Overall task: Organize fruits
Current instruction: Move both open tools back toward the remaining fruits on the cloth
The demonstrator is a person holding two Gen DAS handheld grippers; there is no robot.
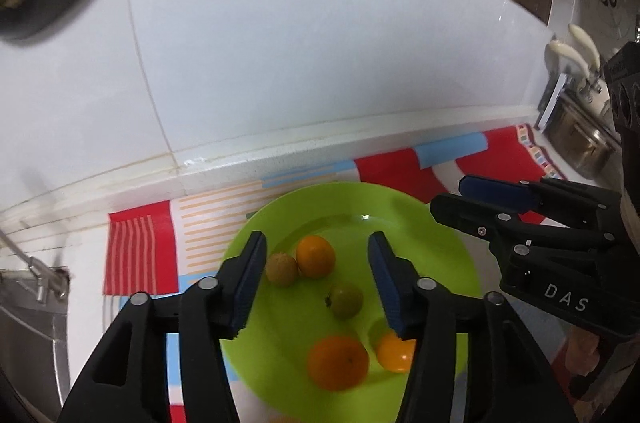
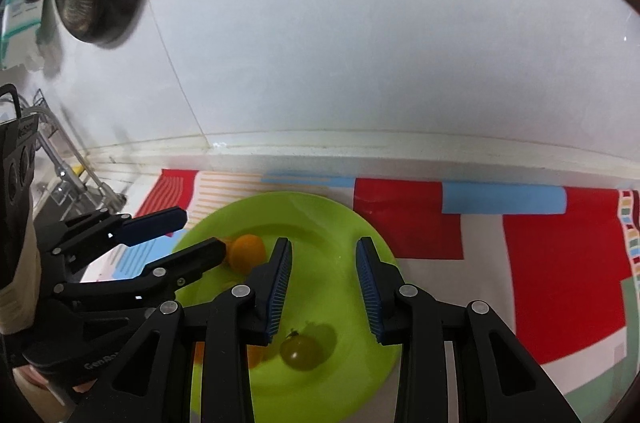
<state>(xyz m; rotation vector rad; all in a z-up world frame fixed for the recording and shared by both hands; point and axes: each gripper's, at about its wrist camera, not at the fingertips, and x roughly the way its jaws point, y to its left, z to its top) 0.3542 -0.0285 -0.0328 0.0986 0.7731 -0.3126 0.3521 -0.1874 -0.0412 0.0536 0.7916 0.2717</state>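
Hovering my left gripper (image 1: 316,247) and right gripper (image 2: 323,253), both spread and empty, over the round lime-green plastic plate (image 1: 420,223) of fruit, lower centre.

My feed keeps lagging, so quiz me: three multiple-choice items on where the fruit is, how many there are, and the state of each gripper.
1. Where do the fruits lie?
A on the green plate
B on the mat
C in the sink

2. How many fruits does the left wrist view show?
A three
B five
C seven

3. The left gripper and right gripper are:
A both shut on fruit
B both open
C one shut

Answers:
A, all sit inside its rim.
B, three orange, one brownish, one greenish.
B, fingers apart, nothing between.
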